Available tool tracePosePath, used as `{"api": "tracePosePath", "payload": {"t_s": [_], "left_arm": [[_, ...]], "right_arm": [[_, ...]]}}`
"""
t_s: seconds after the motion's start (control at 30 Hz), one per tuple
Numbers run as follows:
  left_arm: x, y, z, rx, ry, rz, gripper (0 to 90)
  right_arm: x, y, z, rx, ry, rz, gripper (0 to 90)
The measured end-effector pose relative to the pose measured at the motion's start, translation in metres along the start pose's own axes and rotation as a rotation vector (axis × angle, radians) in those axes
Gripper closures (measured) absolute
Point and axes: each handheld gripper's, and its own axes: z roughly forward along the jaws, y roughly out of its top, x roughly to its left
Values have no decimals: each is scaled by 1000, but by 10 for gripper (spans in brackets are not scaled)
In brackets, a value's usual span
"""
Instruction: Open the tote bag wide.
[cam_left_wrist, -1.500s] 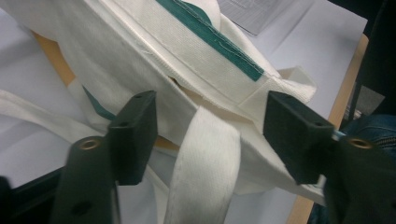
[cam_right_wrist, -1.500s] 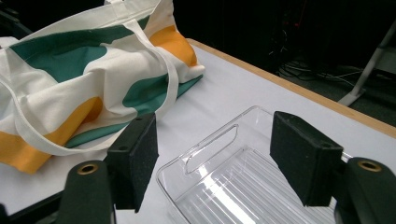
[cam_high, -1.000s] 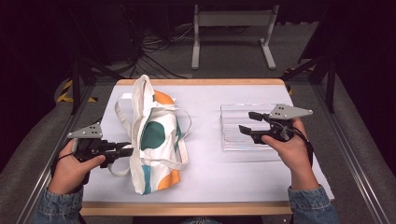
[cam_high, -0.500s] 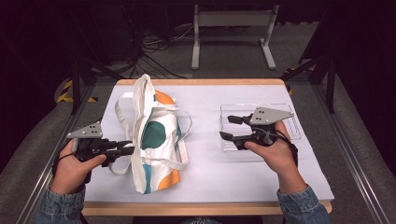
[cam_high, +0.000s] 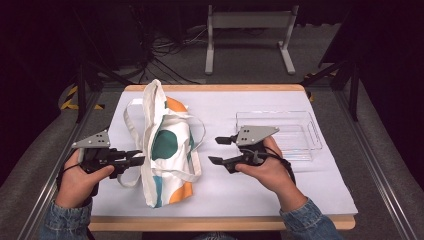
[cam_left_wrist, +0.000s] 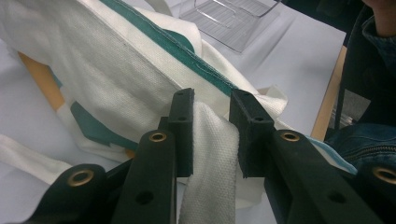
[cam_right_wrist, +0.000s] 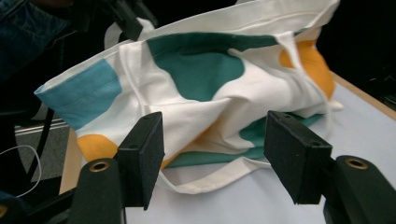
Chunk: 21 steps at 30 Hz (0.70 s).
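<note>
At lower left, the left gripper (cam_high: 136, 161) is pinching the bag's (cam_high: 167, 150) strap (cam_left_wrist: 210, 154); at centre, the right gripper (cam_high: 216, 150) is facing the bag, jaws spread and empty.

Tote bag (cam_high: 167, 150): cream canvas with teal, orange and light-blue blobs. Tray (cam_high: 300, 131): clear. Surface (cam_high: 220, 107): white sheet, wooden edge. Tongs: black.

coarse woven cloth bag (cam_high: 167, 150); clear glossy plastic tray (cam_high: 300, 131)
</note>
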Motion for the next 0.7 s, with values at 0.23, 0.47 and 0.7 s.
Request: {"api": "tracePosePath", "payload": {"t_s": [0.23, 0.47, 0.7], "left_arm": [[0, 0, 0, -4, -3, -3, 716], [1, -1, -1, -7, -8, -3, 714], [1, -1, -1, -9, -8, -13, 714]], "right_arm": [[11, 1, 27, 17, 65, -20, 400], [22, -4, 52, 47, 121, -32, 414], [26, -13, 68, 82, 157, -25, 445]]}}
